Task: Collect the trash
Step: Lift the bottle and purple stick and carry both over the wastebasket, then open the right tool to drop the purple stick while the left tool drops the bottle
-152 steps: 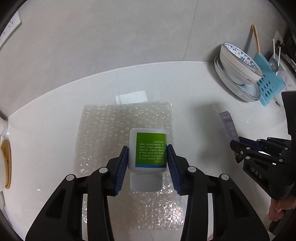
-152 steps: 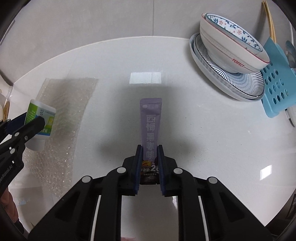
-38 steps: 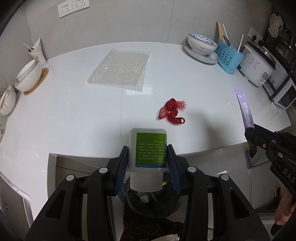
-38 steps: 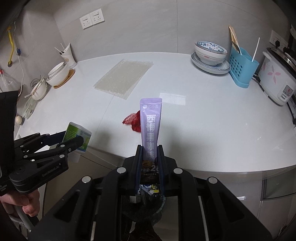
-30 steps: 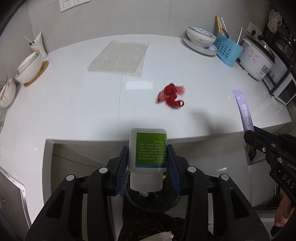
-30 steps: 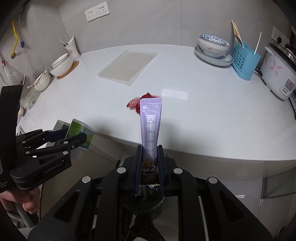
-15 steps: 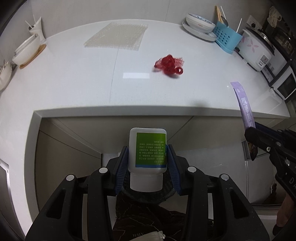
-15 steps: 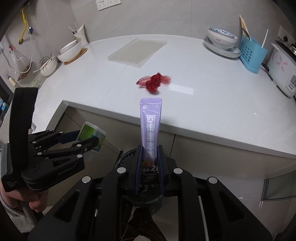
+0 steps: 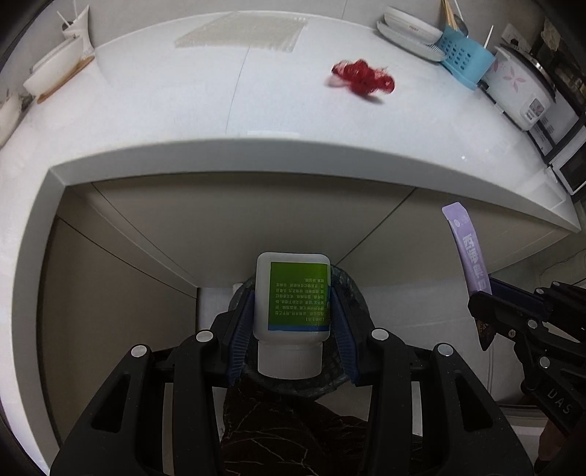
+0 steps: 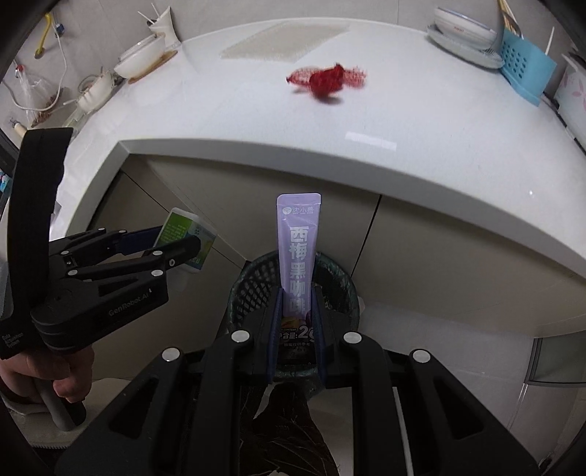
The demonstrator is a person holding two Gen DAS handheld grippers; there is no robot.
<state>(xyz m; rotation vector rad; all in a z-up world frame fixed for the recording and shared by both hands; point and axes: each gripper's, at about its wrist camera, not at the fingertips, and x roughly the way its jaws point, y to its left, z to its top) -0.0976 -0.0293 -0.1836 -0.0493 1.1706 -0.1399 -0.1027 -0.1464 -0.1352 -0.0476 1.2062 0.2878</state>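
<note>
White bottle point(image 9: 293, 296) and purple sachet point(image 10: 298, 256) hang above the bin rim point(image 10: 238, 289).

Above bin point(image 10: 256, 282): open mouth, unobstructed.
Behind bin: table point(image 10: 439, 175) edge overhangs, cabinet fronts point(image 9: 154, 227) block.

A white countertop point(image 9: 146, 110) ran across the upper part of both views, with beige cabinet doors point(image 10: 439, 263) below its edge. At the far right stood a blue utensil holder point(image 10: 527, 69), and just beside it white bowls point(image 10: 463, 27) were stacked on a plate. A white rice cooker point(image 9: 520, 88) with pink flowers stood near the holder. At the far left, a white bowl point(image 10: 141, 55) rested on a wooden coaster.
</note>
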